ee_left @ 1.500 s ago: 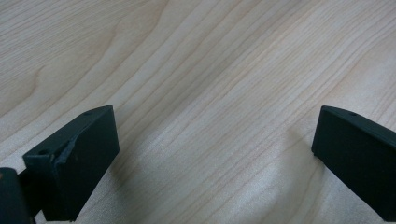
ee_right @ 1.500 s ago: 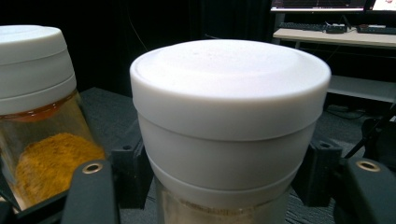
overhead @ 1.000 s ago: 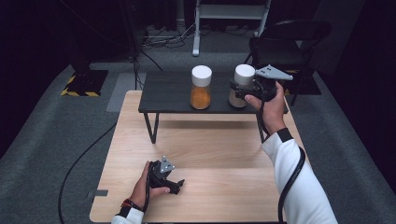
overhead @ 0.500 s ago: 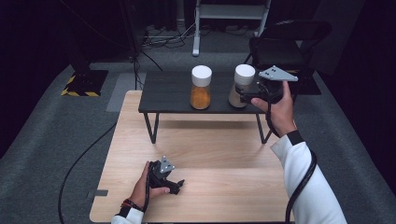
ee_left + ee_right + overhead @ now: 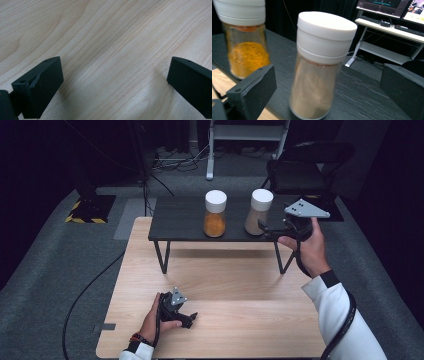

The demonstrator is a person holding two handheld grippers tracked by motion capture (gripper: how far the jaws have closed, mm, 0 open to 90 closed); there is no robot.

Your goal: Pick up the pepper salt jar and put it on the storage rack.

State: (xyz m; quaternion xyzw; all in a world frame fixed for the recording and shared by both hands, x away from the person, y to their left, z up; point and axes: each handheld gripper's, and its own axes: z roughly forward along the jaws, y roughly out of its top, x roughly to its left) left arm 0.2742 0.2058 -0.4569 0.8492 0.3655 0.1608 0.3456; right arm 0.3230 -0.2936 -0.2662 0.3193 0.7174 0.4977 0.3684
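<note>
On the dark shelf [image 5: 180, 220] I had the right gripper [image 5: 325, 87], jaws spread, just short of the tan jar [image 5: 320, 67], orange jar [image 5: 215, 214] beside it; left gripper [image 5: 112, 82] lay agape on the table [image 5: 240, 285], jaws half cut off.

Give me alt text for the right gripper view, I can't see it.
A glass jar of tan powder with a white lid stands on a black shelf, framed between the open black jaws of the right gripper, untouched. A jar of orange powder stands to its left.
</note>
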